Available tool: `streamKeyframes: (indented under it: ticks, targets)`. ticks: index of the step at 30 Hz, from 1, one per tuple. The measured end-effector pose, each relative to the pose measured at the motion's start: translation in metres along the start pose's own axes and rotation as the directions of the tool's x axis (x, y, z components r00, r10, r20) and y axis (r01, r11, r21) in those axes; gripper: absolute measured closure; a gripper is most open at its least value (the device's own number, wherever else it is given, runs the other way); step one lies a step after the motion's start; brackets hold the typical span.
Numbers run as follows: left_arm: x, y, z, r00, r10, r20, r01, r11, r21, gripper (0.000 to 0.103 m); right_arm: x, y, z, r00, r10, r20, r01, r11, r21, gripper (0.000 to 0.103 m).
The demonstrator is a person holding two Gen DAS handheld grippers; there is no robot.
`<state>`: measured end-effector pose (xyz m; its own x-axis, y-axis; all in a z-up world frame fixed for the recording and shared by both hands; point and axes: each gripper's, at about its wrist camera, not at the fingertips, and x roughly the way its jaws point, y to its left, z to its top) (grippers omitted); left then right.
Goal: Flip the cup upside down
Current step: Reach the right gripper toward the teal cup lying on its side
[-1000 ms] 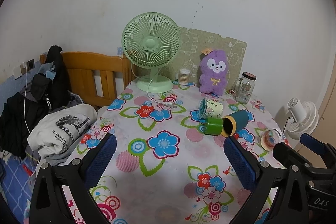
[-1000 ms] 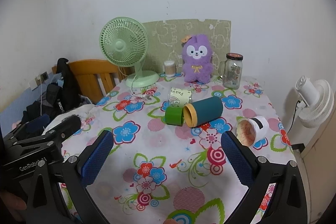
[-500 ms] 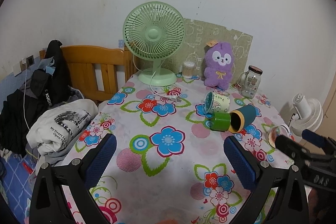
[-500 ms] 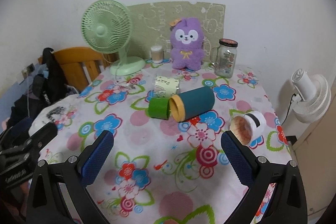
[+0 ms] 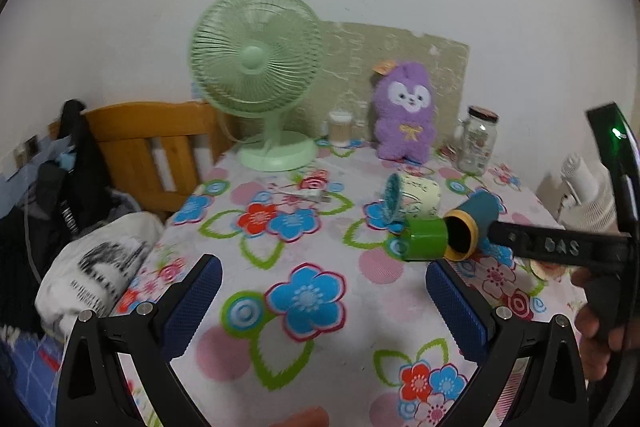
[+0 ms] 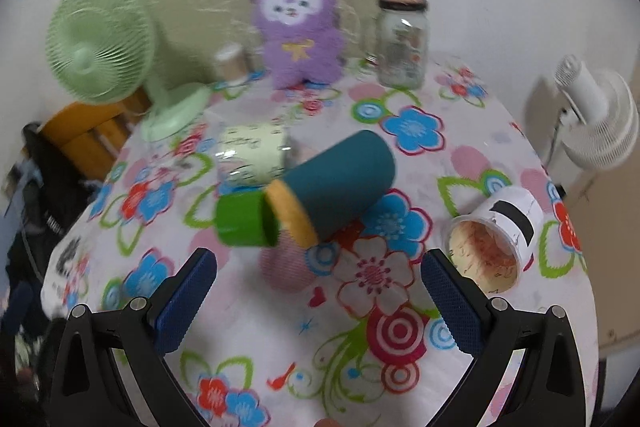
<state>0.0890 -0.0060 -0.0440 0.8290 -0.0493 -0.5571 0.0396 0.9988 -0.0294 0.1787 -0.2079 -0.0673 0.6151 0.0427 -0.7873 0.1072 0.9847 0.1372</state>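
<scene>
Several cups lie on their sides on the flowered tablecloth [image 6: 360, 347]. A teal cup with a yellow rim [image 6: 336, 183] [image 5: 472, 223] lies mid-table, a small green cup [image 6: 244, 221] [image 5: 426, 239] at its mouth, a pale yellow printed cup [image 6: 252, 155] [image 5: 416, 193] behind them. A white cup with a black patch [image 6: 496, 231] lies to the right. My right gripper [image 6: 318, 303] is open and empty, just in front of the teal cup. My left gripper [image 5: 322, 307] is open and empty, nearer the table's front left.
A green desk fan [image 5: 256, 67], a purple plush toy [image 6: 298, 23], a glass jar [image 6: 402, 41] and a small container [image 5: 339, 129] stand at the back. A white fan [image 6: 596, 119] stands off the table's right edge. A wooden bedframe [image 5: 148, 135] with clothes is left.
My right gripper has moved forward and down toward the teal and green cups, which now look much larger. My left gripper has moved slightly forward. Both stay open.
</scene>
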Motion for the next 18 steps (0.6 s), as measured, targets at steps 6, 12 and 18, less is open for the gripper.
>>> streamKeyframes:
  ticks: [6, 12, 18]
  targets:
    - [0.025, -0.018, 0.009, 0.999, -0.046, -0.009, 0.047, 0.995, 0.089, 0.0, 0.022, -0.014, 0.014, 1.0, -0.022, -0.018, 0.023, 0.998, 0.06, 0.0]
    - [0.052, -0.039, 0.013, 0.992, -0.121, -0.024, 0.123, 0.975, 0.187, 0.0, 0.055, -0.029, 0.035, 0.998, 0.01, -0.054, 0.0, 0.985, 0.172, 0.0]
    - [0.081, -0.058, 0.01, 0.988, -0.131, -0.076, 0.146, 0.958, 0.247, 0.0, 0.085, -0.038, 0.045, 0.992, 0.069, -0.103, -0.037, 0.959, 0.282, 0.0]
